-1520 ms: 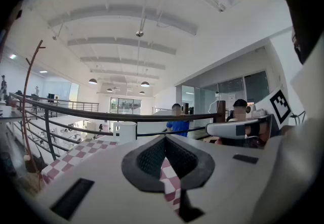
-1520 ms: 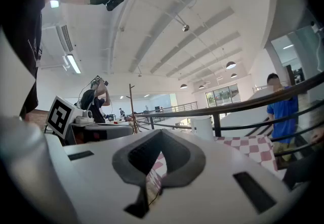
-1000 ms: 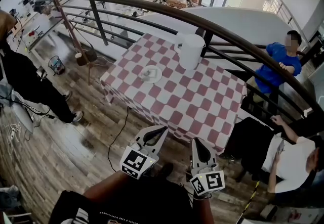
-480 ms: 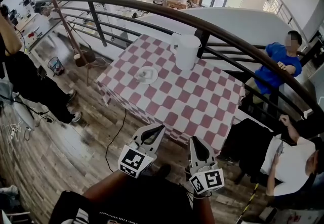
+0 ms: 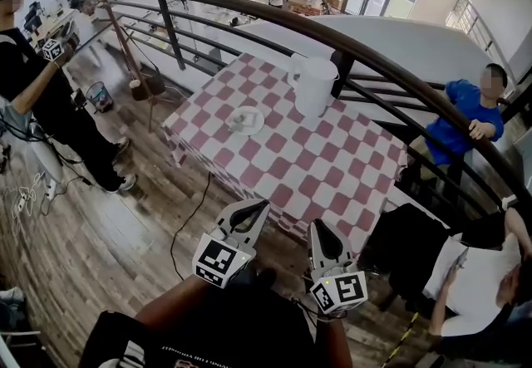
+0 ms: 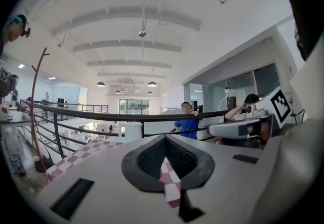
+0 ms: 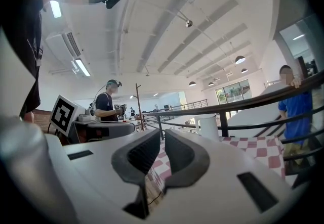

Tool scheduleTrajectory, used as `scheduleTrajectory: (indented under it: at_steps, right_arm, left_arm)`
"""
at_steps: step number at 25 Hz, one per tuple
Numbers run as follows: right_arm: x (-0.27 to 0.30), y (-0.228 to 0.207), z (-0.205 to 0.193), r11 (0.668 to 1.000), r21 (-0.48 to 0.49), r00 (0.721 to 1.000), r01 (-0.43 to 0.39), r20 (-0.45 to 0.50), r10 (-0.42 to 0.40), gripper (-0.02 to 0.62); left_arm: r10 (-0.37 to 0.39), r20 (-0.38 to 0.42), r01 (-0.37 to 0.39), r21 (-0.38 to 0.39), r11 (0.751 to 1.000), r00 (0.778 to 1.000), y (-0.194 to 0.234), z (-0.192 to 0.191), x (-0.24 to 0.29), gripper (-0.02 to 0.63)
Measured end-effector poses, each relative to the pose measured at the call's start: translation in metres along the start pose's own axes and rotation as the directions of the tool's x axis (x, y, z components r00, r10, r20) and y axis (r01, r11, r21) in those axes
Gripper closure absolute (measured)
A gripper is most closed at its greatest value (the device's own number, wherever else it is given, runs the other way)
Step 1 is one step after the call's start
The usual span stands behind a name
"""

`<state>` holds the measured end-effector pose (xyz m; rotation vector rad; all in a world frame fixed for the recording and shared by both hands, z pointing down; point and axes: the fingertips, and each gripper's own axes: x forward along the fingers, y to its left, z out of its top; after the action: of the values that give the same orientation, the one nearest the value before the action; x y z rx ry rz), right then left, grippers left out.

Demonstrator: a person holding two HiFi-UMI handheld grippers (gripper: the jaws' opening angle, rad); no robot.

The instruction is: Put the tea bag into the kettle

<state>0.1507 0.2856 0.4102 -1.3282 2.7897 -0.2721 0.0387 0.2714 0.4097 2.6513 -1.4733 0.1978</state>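
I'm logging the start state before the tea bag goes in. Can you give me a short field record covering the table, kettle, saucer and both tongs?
table: covered with a red-and-white checked cloth
kettle: white, upright, at the table's far edge
saucer: white, left of the kettle and apart from it
small pale item: lies on the saucer, too small to name
left tongs: shut, empty, held short of the table
right tongs: shut, empty, beside the left tongs
task stage: not yet begun

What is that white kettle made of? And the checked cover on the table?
The kettle looks like smooth white plastic or enamel with a dull, even surface; it is too far away to tell which. The table cover seems to be cloth: its pink-and-white checks hang softly over the edges.
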Motion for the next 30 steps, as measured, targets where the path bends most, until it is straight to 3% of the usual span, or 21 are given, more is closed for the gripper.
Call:
scheduleTrajectory:
  at_steps: [9,30]
  right_arm:
    - [0.027,-0.015,0.001,1.0,0.001,1.0,-0.03,-0.008,0.03,0.578]
    - [0.1,-0.083,0.001,1.0,0.009,0.999,0.023,-0.046,-0.022,0.578]
  left_arm:
    - [0.034,-0.009,-0.034,-0.009,0.999,0.999,0.019,-0.001,0.018,0.607]
    - [0.003,-0.033,-0.004,-0.02,1.0,0.999,0.072,0.003,0.101,0.607]
